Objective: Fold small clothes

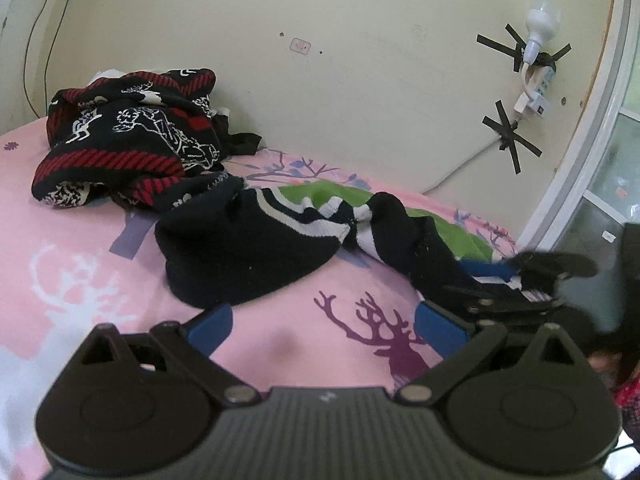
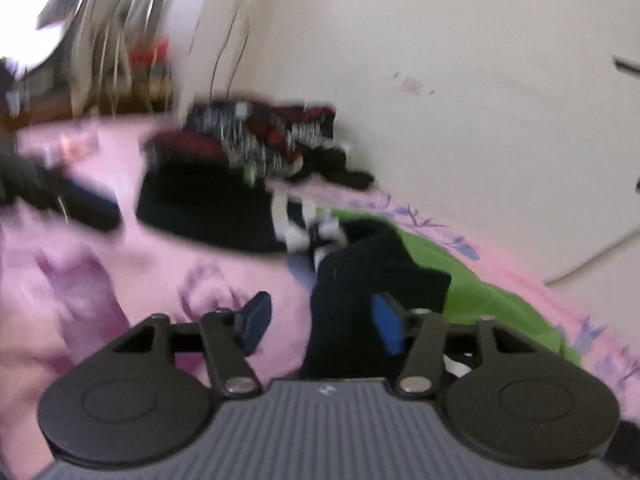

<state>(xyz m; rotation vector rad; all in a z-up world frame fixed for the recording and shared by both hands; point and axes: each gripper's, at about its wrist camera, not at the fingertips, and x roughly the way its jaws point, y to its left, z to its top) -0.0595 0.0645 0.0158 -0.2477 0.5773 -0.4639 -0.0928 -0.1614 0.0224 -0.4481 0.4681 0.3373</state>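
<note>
Pink sheet (image 1: 80, 240); left gripper (image 1: 326, 330) released, jaws wide over bare sheet at near edge; black sweater (image 1: 248, 256) mid-bed; its sleeve (image 2: 352, 280) lies between right gripper (image 2: 320, 320) pads, parted, not clenched.

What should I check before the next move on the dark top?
1. Left gripper empty, jaws open: ok.
2. Right gripper gripping the dark top: not ok; cloth lies between the jaws, but they stand apart.
3. Dark top flat: not ok, bunched and twisted.
4. Dark top clear of the green garment: not ok, it lies over it.
5. Dark top apart from the red-striped pile: cannot tell, the edges meet.
6. Right wrist view sharp: not ok, blurred.
</note>
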